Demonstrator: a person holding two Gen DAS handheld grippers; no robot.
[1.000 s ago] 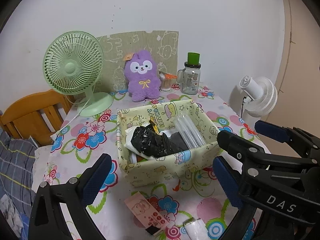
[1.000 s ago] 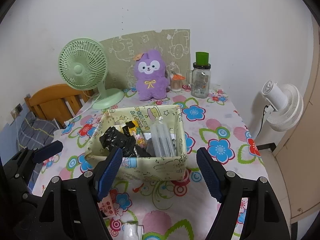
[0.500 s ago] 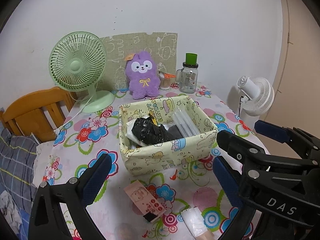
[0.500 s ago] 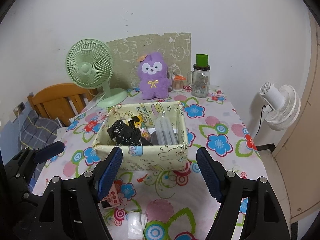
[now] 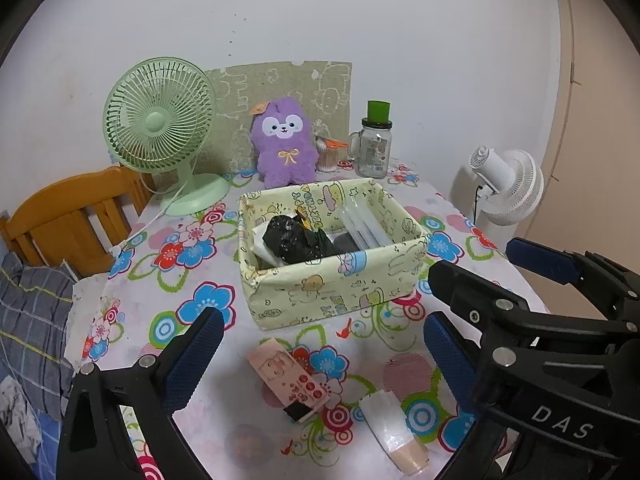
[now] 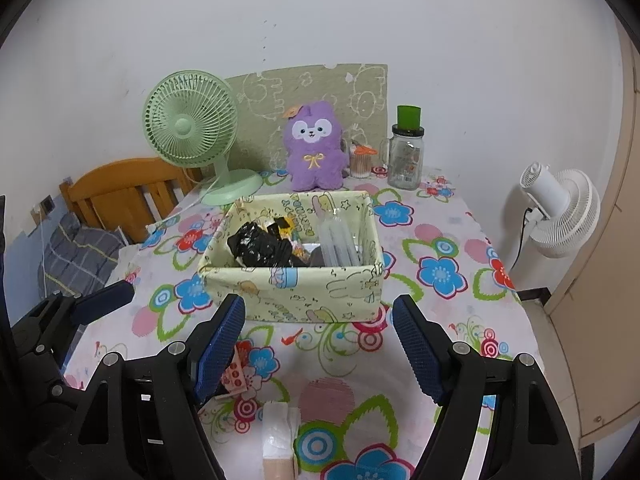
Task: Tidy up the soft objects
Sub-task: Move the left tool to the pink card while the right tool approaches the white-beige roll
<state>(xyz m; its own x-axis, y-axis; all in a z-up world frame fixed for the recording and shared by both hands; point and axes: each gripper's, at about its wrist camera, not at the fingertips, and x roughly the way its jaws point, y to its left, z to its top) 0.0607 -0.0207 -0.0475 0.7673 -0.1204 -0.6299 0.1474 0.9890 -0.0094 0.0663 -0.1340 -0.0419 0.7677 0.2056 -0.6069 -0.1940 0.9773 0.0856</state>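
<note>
Table [image 5: 132, 280]: fabric bin [image 5: 336, 280] sits mid-surface, already holding a black bag [image 5: 298, 240]. Purple plush [image 5: 285, 142] stands at the far edge. Pink packet [image 5: 288, 376] and what looks like a wrapped pack [image 5: 390, 420] lie near the front edge, awaiting binning. Left gripper [image 5: 320, 356] and right gripper [image 6: 320, 344]: spread, empty

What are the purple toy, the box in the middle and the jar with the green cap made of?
Purple toy: plush fabric, going by its fuzzy matte pile.
Box: probably printed cloth or paper over soft walls, since its rim sags and the sides wrinkle.
Jar: clear and glossy with a handle; it looks like glass but may be plastic. Its cap seems to be plastic.
</note>
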